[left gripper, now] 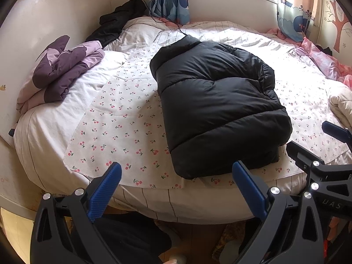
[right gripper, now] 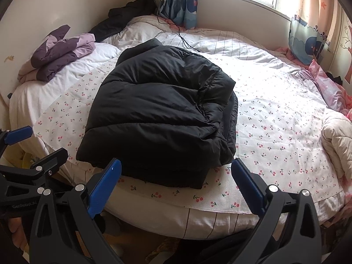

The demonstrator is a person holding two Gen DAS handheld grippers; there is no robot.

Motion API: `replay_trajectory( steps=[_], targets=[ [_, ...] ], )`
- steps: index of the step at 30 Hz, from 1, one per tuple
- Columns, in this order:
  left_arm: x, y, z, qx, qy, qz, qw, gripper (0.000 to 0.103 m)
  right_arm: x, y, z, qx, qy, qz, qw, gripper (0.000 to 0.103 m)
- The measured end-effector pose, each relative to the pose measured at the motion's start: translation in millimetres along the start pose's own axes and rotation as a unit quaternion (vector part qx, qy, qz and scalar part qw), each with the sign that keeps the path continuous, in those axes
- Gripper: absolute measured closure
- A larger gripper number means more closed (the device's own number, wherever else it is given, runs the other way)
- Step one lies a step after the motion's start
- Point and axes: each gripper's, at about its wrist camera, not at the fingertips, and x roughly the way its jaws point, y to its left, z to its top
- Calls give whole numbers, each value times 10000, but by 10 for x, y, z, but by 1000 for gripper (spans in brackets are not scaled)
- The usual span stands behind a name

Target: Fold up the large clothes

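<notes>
A black puffer jacket (left gripper: 217,107) lies folded into a thick bundle on the cherry-print cloth (left gripper: 114,123) in the middle of the bed; it also shows in the right wrist view (right gripper: 160,118). My left gripper (left gripper: 177,182) is open and empty, hovering at the bed's near edge just short of the jacket's bottom hem. My right gripper (right gripper: 176,180) is open and empty too, at the near edge in front of the jacket. The right gripper also shows at the right of the left wrist view (left gripper: 308,140), and the left gripper shows at the left of the right wrist view (right gripper: 39,140).
A folded purple garment (left gripper: 63,70) lies at the bed's left side. A dark garment (left gripper: 116,24) is heaped by the wall near a charger cable (left gripper: 167,17). A cream quilt (right gripper: 336,138) and pink bedding (right gripper: 327,85) lie at the right. Curtains (right gripper: 180,0) hang behind.
</notes>
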Motion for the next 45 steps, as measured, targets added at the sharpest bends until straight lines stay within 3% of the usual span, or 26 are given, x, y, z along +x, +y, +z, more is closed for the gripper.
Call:
replay_trajectory(
  steps=[45],
  targets=[
    [-25, -69, -45, -44, -157, -65, 9998, 6, 59, -22, -57, 36, 30, -40, 10000, 7]
  ],
)
